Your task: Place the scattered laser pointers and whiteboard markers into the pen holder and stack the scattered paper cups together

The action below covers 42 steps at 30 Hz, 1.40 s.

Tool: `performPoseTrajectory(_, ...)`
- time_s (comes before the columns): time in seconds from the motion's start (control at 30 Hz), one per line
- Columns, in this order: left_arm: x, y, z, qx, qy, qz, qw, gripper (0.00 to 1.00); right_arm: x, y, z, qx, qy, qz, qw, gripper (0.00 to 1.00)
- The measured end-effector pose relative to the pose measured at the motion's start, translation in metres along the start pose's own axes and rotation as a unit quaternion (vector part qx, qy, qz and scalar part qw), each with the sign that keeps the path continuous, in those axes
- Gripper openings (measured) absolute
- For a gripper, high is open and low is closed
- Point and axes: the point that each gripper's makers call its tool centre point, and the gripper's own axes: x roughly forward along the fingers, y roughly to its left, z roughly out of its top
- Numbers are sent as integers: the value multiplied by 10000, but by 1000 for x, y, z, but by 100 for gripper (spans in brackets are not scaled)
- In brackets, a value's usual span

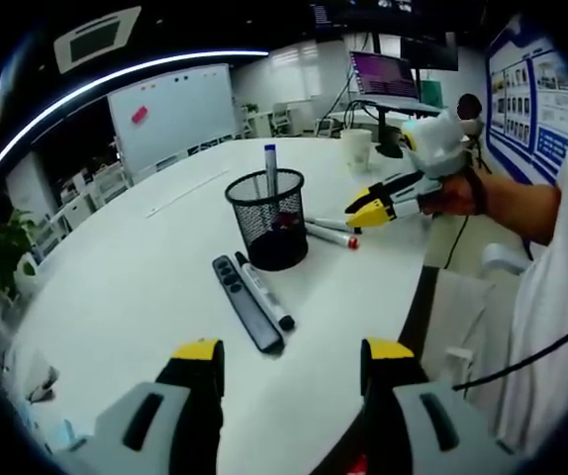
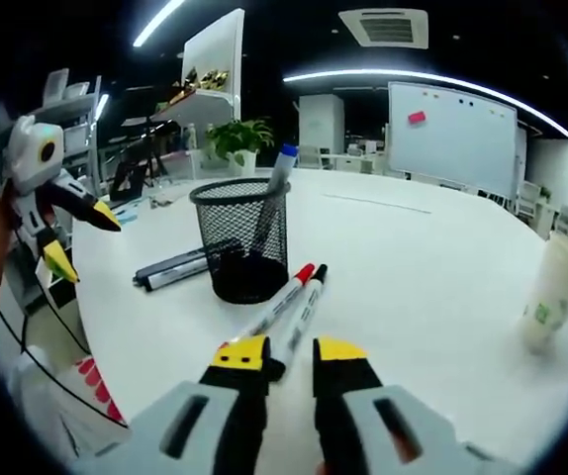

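On the round white table [image 1: 145, 267], a black wire-mesh pen holder [image 1: 267, 218] is standing upright with one blue-capped whiteboard marker [image 1: 270, 168] sticking out of it, and you are holding your left gripper [image 1: 292, 364] just in front of the holder with its yellow-tipped jaws spread wide and gripping nothing. Lying between that gripper and the holder are a flat black laser pointer [image 1: 246, 303] and a black-capped white marker [image 1: 265, 291], side by side. You are keeping your right gripper [image 2: 291, 358] low on the holder's other side, jaws slightly parted around nothing, tips just short of a red-capped marker [image 2: 286, 295] and a black-capped marker [image 2: 304, 307], while stacked white paper cups [image 2: 553, 293] are standing well apart from the holder.
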Motion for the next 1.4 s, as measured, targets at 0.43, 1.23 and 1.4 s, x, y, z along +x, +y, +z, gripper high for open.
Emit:
performPoseTrajectory(0.43,0,0,-2,-4,23,-6,10000,56,2,4,-3,23,49,93,9999,18)
performPoseTrajectory(1.23,2,0,-3,40,70,-42,10000,56,3,-1,-13,189,166,-42,9997,15)
performPoseTrajectory(1.4,2,0,-1,36,47,-43,10000,56,3,-3,-13,181,173,-87,9996,14)
